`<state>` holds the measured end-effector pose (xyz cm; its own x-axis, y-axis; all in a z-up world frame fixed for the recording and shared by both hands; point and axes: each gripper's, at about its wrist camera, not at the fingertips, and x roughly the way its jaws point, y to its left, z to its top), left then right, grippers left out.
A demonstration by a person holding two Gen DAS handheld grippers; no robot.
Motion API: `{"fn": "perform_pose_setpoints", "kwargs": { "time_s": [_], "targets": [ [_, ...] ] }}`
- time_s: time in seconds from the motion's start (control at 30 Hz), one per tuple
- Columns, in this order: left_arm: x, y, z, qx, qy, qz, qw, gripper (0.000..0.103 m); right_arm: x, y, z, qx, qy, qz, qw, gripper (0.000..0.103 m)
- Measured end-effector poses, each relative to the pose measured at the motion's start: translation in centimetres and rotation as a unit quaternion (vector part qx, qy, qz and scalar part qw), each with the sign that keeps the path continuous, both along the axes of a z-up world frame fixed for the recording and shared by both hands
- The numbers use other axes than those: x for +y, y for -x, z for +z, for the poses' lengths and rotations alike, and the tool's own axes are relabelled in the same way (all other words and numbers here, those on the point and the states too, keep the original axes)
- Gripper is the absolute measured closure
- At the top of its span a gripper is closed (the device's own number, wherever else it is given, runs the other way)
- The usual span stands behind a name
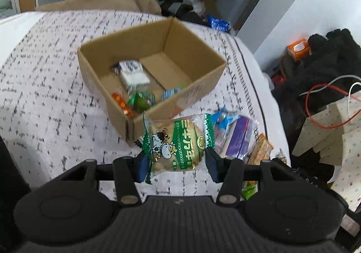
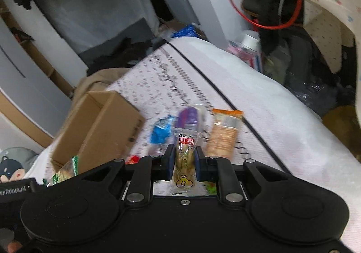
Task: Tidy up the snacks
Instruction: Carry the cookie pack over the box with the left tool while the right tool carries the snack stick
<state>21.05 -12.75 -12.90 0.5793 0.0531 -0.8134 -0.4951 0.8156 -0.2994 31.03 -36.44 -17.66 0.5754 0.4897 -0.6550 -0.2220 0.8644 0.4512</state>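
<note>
Nearest us, the left gripper [image 1: 177,164] had its jaws pinching a green-trimmed cow-print snack packet [image 1: 174,143] by its two sides, held just short of the near corner of the cardboard box [image 1: 126,50]; the right gripper [image 2: 182,161] had its jaws pressed on a narrow clear sachet [image 2: 184,156] with a red label and a yellow cartoon face, held over the loose snacks to the right of the box. We judged the step in hand to be carrying both packets to the box; to do it well we should lift each packet clear of the near wall, bring it over the open floor of the box, and only then spread the jaws, one gripper at a time so they do not crowd each other. On the bed cover [image 1: 45,72] beyond the right gripper we counted three loose snacks: one blue packet [image 2: 161,133], one purple packet [image 2: 189,117] and one orange-topped packet [image 2: 224,133]; a bit of green wrapper showed under the gripper too. Farther off, inside the box, we counted one white packet [image 1: 133,72], one orange, one green and one small blue.
</note>
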Motion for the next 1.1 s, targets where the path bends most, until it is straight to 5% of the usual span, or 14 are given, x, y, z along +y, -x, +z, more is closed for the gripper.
{"fn": "perform_pose_setpoints", "kwargs": {
  "time_s": [0.53, 1.1],
  "targets": [
    [5.3, -1.7, 3.6, -0.039, -0.013, 0.025, 0.9988, 0.052, 4.6, 1.1, 2.6, -0.038, -0.041, 0.039, 0.998, 0.085],
    [9.5, -6.6, 1.1, -0.007, -0.024, 0.021, 0.9995, 0.052, 9.2, 0.6, 3.8, -0.066, -0.069, 0.052, 0.994, 0.085]
  ]
}}
